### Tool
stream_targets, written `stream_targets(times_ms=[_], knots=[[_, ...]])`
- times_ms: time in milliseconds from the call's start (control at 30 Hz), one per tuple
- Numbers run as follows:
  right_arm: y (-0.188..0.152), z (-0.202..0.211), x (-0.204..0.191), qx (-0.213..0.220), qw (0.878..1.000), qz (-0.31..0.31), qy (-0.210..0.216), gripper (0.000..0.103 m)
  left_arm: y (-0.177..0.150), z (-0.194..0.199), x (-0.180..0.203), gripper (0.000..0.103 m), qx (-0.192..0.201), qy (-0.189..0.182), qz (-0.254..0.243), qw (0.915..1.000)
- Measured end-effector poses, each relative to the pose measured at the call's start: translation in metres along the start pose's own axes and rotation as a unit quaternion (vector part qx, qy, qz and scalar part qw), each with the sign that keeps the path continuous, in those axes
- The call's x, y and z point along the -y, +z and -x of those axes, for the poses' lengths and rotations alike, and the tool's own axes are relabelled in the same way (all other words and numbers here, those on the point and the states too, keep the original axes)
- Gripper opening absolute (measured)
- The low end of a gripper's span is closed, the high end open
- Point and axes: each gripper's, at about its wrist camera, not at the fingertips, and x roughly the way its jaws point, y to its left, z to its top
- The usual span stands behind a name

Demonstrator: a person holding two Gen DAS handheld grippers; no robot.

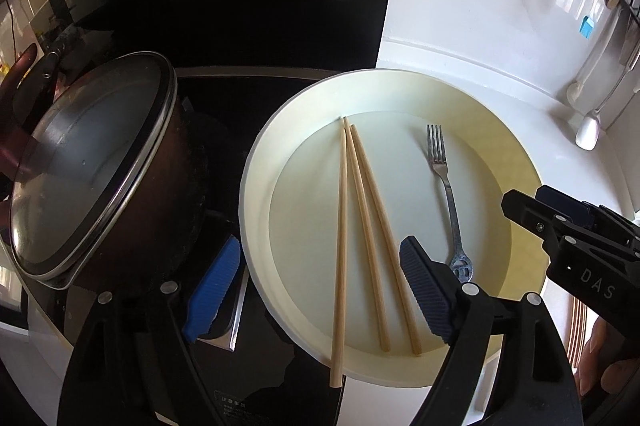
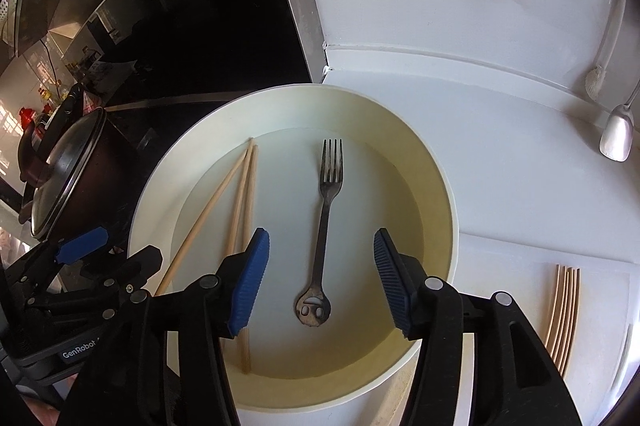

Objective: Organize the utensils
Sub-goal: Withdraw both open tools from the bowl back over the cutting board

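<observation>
Three pale wooden chopsticks (image 1: pixel 362 238) and a dull metal fork with a cut-out face in its handle end (image 2: pixel 325 226) lie in a shallow, round, cream-coloured tray (image 2: pixel 436 186) on the white counter. The chopsticks fan out from nearly touching tips at the far side; the leftmost one runs out over the near rim. The fork lies apart from them to the right, tines pointing away.

The right gripper (image 2: pixel 320 282) hangs over the fork's handle end, its blue ribbed pads spread to either side with nothing between them pressing. The left gripper (image 1: pixel 320 286) stands wide open above the chopsticks' near ends, holding nothing.

Both utensil groups look set down in the tray. A bundle of further pale chopsticks (image 2: pixel 564 314) lies on the counter just right of the tray, likely next. To do that well, lift the grippers clear of the rim first, so neither pad snags the overhanging chopstick, then take the bundle across its middle with the pads square to the sticks.

A lidded dark pot (image 1: pixel 96 166) sits on the black hob (image 1: pixel 248 26) to the left, close to the tray.
</observation>
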Motion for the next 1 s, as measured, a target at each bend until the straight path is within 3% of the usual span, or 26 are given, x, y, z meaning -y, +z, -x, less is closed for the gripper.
stream_targets(times_ms=[267,600,833,1000], knots=[[0.001,0.009,0.007,0.003,1.000,-0.001,0.006,0.053,0.009,0.012,0.001,0.081,0.020,0.000,-0.001,0.9998],[-0.009,0.036,0.020,0.043,0.998,-0.045,-0.003,0.053,0.010,0.028,0.002,0.081,0.033,-0.002,-0.034,0.9989],[-0.033,0.073,0.037,0.081,0.993,-0.082,-0.034,0.055,0.005,0.044,0.024,0.082,0.051,-0.039,-0.072,0.9953],[-0.070,0.095,0.062,0.089,0.986,-0.121,-0.076,0.056,-0.002,0.042,0.050,0.082,0.044,-0.080,-0.104,0.9905]])
